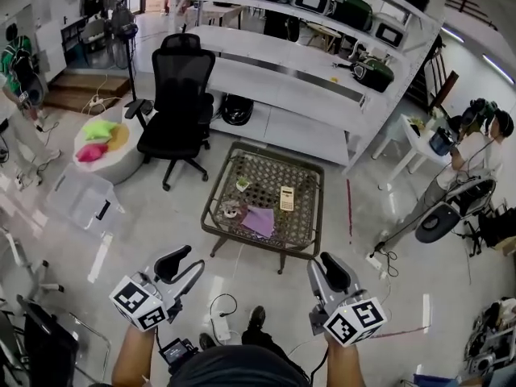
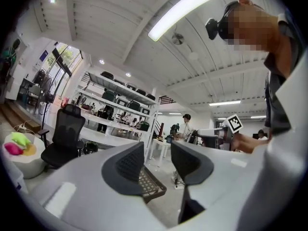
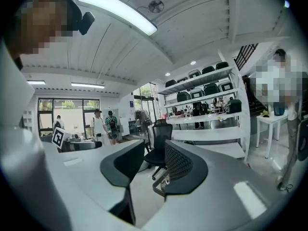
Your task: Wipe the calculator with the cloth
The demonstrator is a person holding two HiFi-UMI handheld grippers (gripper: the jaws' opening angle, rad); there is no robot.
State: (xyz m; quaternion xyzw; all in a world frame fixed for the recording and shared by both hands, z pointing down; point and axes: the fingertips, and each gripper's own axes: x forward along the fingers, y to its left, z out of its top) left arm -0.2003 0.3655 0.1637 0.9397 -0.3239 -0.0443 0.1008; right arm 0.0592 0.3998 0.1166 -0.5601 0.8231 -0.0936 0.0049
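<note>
We held the left gripper (image 2: 157,148) and right gripper (image 3: 154,147), fingers apart and empty, well apart from the calculator (image 1: 287,197) and cloth (image 1: 260,221).

An open, white-walled lab or test workshop. Long white shelving (image 1: 298,63) carries rows of black kitchen appliances (image 1: 352,10). A black office chair (image 1: 179,95) stands on the glossy pale floor (image 1: 242,276) near the far left corner of a low woven-topped bench (image 1: 266,172). Cables (image 1: 222,309) trail across the floor. At the right, a person (image 1: 472,147) handles equipment beside a small white table (image 1: 419,135). Strip lights (image 2: 183,11) run overhead.
</note>
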